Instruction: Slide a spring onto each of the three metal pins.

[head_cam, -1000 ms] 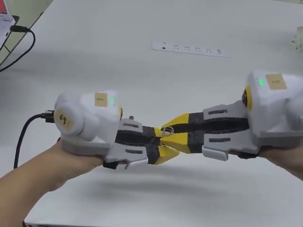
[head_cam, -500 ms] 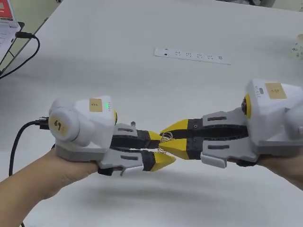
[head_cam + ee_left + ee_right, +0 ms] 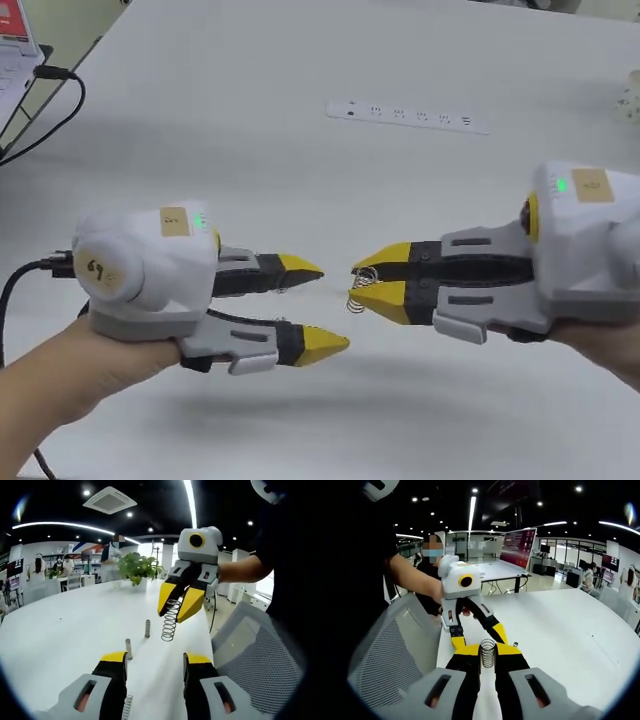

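One spring point(image 3: 487, 653), clamped in right gripper point(image 3: 360, 284) jaws

White table point(image 3: 200, 120) bearing a power strip point(image 3: 407, 115), a bare pin point(image 3: 128, 649), a spring-sleeved pin point(image 3: 147, 628)

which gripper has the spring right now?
The right gripper: its yellow-tipped jaws are shut on the spring, which hangs out past the tips. The left gripper faces it with its jaws wide apart.
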`<act>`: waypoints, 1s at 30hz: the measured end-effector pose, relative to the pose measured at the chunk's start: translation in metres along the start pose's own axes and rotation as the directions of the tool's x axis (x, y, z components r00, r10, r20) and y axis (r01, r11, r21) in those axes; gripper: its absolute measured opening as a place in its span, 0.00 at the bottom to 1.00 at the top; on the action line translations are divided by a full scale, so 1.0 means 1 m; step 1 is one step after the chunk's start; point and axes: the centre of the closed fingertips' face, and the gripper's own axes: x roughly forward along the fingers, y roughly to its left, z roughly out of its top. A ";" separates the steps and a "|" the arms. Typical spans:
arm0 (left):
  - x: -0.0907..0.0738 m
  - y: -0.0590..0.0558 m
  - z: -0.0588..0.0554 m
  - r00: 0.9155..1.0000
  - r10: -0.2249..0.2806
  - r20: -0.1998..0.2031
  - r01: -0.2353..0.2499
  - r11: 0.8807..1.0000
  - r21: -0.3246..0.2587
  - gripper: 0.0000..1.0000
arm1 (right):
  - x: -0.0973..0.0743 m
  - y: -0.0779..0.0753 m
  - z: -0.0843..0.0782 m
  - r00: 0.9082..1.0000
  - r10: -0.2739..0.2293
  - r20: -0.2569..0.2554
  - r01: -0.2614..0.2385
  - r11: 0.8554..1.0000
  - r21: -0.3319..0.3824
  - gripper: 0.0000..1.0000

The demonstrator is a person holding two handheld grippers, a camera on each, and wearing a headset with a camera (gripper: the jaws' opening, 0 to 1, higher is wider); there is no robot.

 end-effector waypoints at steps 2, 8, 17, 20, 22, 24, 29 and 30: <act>-0.005 0.007 -0.005 1.000 0.027 -0.011 -0.027 1.000 -0.004 0.42 | 0.000 -0.001 0.000 1.000 -0.003 -0.004 0.003 1.000 -0.002 0.07; -0.025 0.027 -0.012 0.995 0.103 -0.010 -0.103 0.994 -0.026 0.48 | -0.002 -0.005 -0.003 1.000 -0.016 -0.011 0.016 1.000 -0.005 0.07; -0.042 0.038 -0.021 0.987 0.159 -0.020 -0.160 0.986 -0.045 0.57 | -0.008 -0.016 -0.006 0.999 -0.047 -0.011 0.048 0.999 0.006 0.07; -0.044 0.037 -0.024 0.987 0.161 -0.029 -0.162 0.986 -0.046 0.59 | -0.011 -0.019 -0.007 0.998 -0.062 -0.010 0.062 0.998 0.009 0.07; -0.044 0.036 -0.027 0.986 0.162 -0.032 -0.164 0.985 -0.055 0.62 | -0.012 -0.022 -0.007 0.997 -0.073 -0.008 0.073 0.997 0.014 0.07; -0.045 0.035 -0.030 0.986 0.162 -0.040 -0.165 0.985 -0.058 0.64 | -0.014 -0.025 -0.008 0.997 -0.083 -0.007 0.083 0.996 0.020 0.07; -0.050 0.038 -0.036 0.981 0.186 -0.050 -0.189 0.979 -0.075 0.72 | -0.018 -0.034 -0.011 0.992 -0.125 -0.015 0.126 0.992 0.030 0.07; -0.050 0.039 -0.037 0.980 0.192 -0.048 -0.195 0.978 -0.077 0.74 | -0.019 -0.035 -0.013 0.992 -0.129 -0.018 0.129 0.991 0.032 0.07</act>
